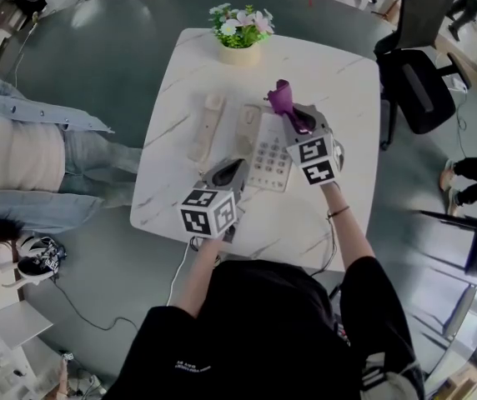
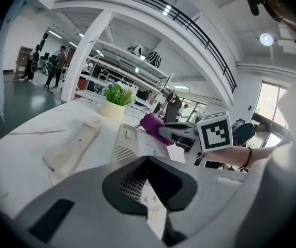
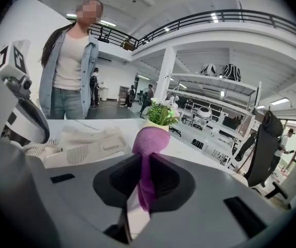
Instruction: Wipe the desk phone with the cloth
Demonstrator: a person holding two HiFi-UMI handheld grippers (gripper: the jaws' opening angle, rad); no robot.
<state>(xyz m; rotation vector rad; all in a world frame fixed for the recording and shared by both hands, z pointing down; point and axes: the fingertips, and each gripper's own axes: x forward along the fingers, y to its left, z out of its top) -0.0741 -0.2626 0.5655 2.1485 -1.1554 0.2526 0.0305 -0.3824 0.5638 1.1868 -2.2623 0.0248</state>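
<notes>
The right tool [image 1: 293,120] pinched the cloth [image 1: 282,98] above the phone [image 1: 270,162], the left tool [image 1: 230,172] pressed together; wiping likely needed lowering the cloth.

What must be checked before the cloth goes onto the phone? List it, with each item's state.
1. Grip: the right gripper is shut on the cloth. Ok.
2. Base exposed: the handset lies on the table beside the phone. Ok.
3. Contact: the cloth is held over the phone's far end; touching cannot tell.
4. Steadying: the left gripper, jaws together and empty, sits at the phone's near edge; contact cannot tell.
5. Path: the plant pot stands apart, beyond the phone. Ok.
</notes>
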